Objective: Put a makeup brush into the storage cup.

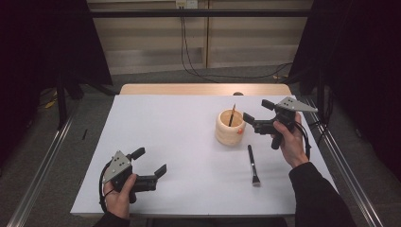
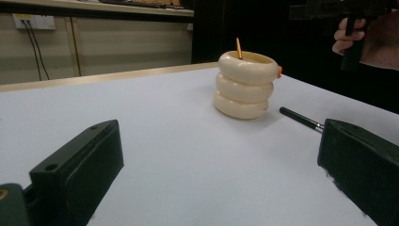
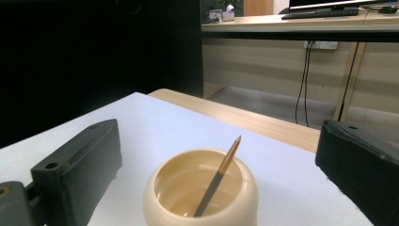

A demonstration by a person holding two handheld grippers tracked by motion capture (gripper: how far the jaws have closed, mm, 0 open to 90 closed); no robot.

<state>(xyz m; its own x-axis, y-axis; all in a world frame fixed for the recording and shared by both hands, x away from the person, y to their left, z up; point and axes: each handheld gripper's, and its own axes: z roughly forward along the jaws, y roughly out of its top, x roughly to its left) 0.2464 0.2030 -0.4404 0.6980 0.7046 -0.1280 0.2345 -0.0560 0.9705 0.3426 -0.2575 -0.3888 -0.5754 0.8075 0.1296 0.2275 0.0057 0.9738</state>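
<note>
- The fingers of the right gripper (image 1: 253, 110) stand wide apart and hold nothing; they hang just beside and above the rim of the cream holder (image 1: 230, 127). The fingers of the left gripper (image 1: 150, 162) are also spread wide and empty, resting low near the near-left part of the table (image 1: 165, 123), well apart from everything else.
- One brush (image 1: 231, 115) already stands in the holder, leaning with its orange-brown tip up; in the right gripper view it rests against the far inside wall (image 3: 218, 182).
- A second brush (image 1: 253, 164) lies flat on the table just in front of the holder, bristles toward the person, handle end pointing at the holder.
- The step in hand looks like fetching that lying brush with the right gripper, the closer one.
- To do it well: come down from above with the jaws straddling the thin handle crosswise, somewhere around its middle, so it does not tip when lifted.
- Close firmly; a slim round handle may roll or slip.
- Lift clear of the rim, turn it upright, and lower it into the free side of the holder, away from the standing brush.
- The holder is probably light; a knock could shift it.
</note>
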